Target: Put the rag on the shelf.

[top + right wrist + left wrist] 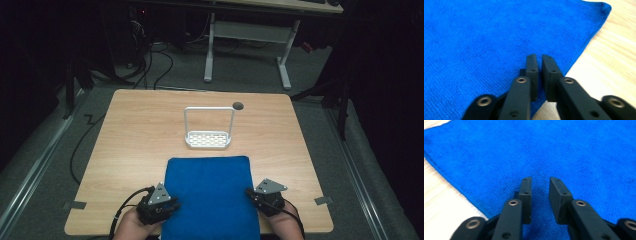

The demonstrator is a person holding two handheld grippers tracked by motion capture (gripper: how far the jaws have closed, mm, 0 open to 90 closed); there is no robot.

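- Hovering over the blue towel, the left gripper has its jaws apart with a clear gap and nothing between them.
- The right gripper shows its jaws nearly together, a thin slit remaining, empty, above the towel's edge.
- The towel lies flat directly beneath and ahead of both sets of fingers, spanning the space between the two grippers.
- Beyond the towel's far edge stands a white rack on the wooden table, well apart from the fingers.

Right gripper, jaws barely parted, over blue towel
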